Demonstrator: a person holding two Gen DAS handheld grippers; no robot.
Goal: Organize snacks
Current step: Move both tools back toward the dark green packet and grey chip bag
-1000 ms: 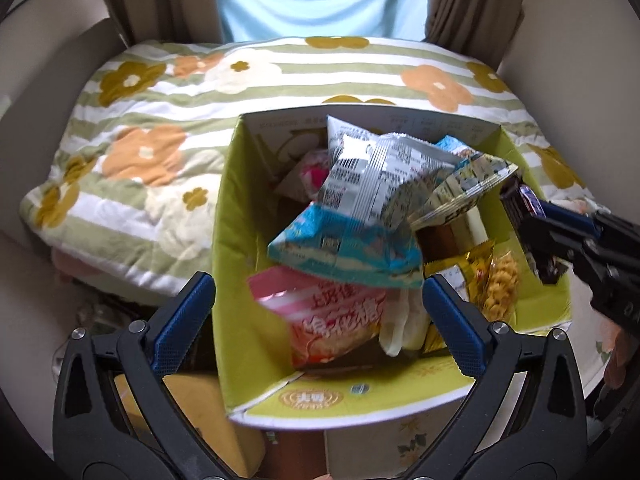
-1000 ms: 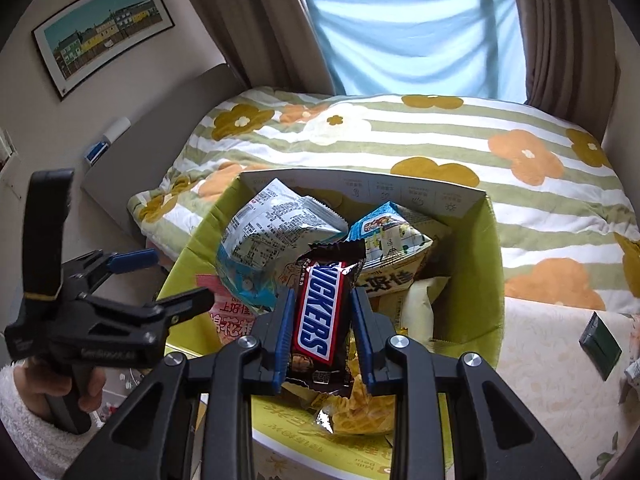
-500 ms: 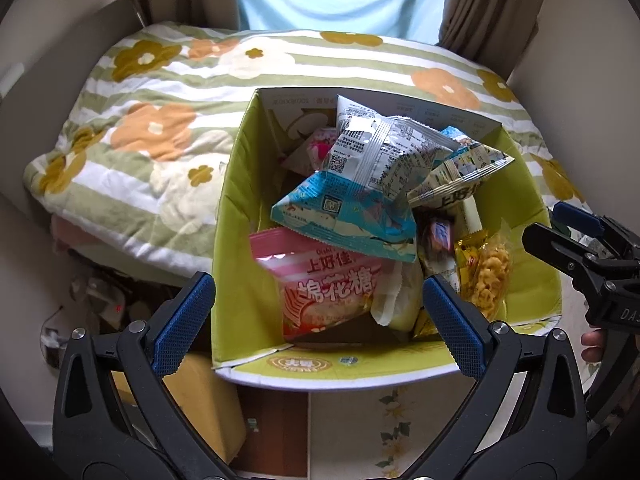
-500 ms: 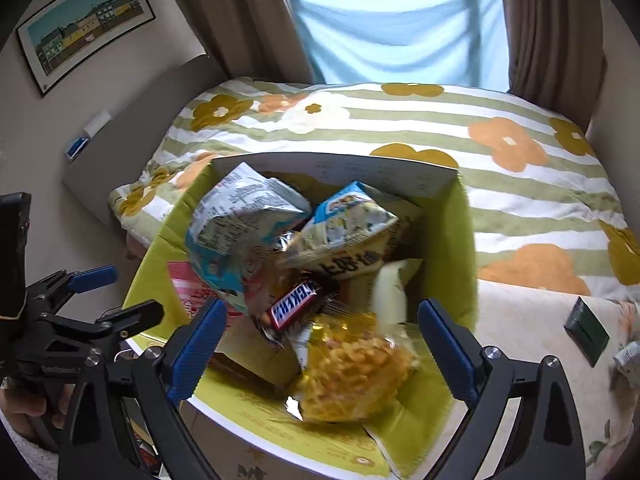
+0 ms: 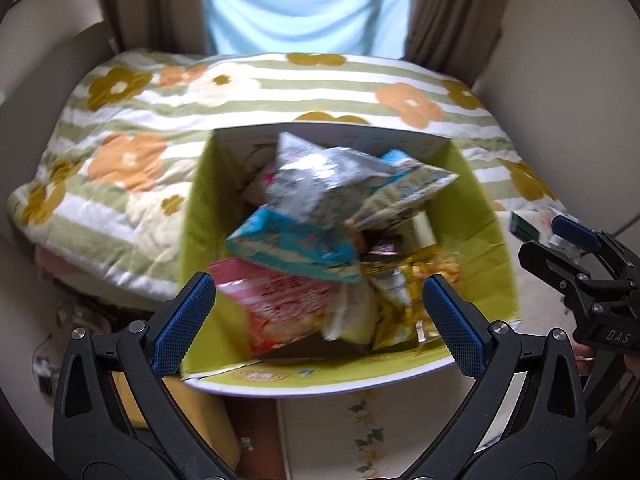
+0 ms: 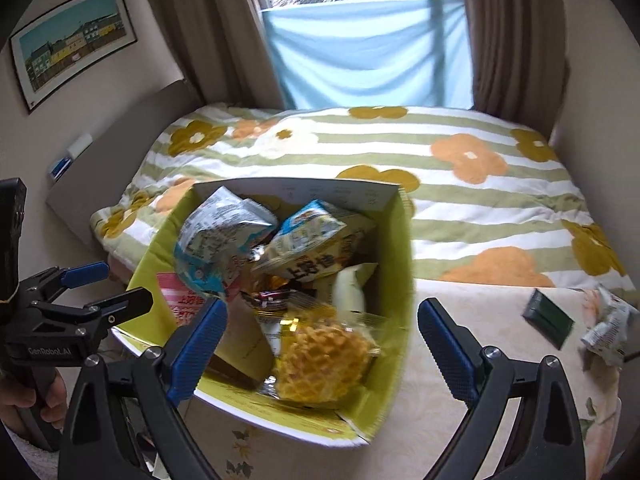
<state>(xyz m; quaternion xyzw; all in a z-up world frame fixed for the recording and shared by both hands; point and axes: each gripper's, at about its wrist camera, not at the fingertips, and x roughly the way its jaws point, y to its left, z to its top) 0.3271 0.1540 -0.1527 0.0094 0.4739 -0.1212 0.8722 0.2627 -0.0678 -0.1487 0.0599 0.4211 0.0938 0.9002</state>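
A yellow-green cardboard box [image 5: 200, 216] [image 6: 400, 264] holds several snack bags: a silver-blue bag [image 5: 320, 184] [image 6: 216, 232], a pink bag [image 5: 280, 300], a yellow corn-snack bag [image 6: 324, 356] and the Snickers bar [image 6: 272, 298] lying among them. My left gripper [image 5: 318, 322] is open and empty in front of the box; it also shows in the right wrist view [image 6: 108, 288]. My right gripper [image 6: 320, 344] is open and empty above the box's front right corner; it shows at the right of the left wrist view [image 5: 560, 240].
A dark green packet [image 6: 548, 318] and a crumpled white wrapper [image 6: 608, 328] lie on the cream tablecloth [image 6: 460, 440] right of the box. A flowered striped blanket [image 6: 400, 148] covers the bed behind. Curtains and a window are at the back.
My right gripper opened and dropped the Snickers bar into the box, then drew back to the right. The left gripper stayed open and pulled back slightly.
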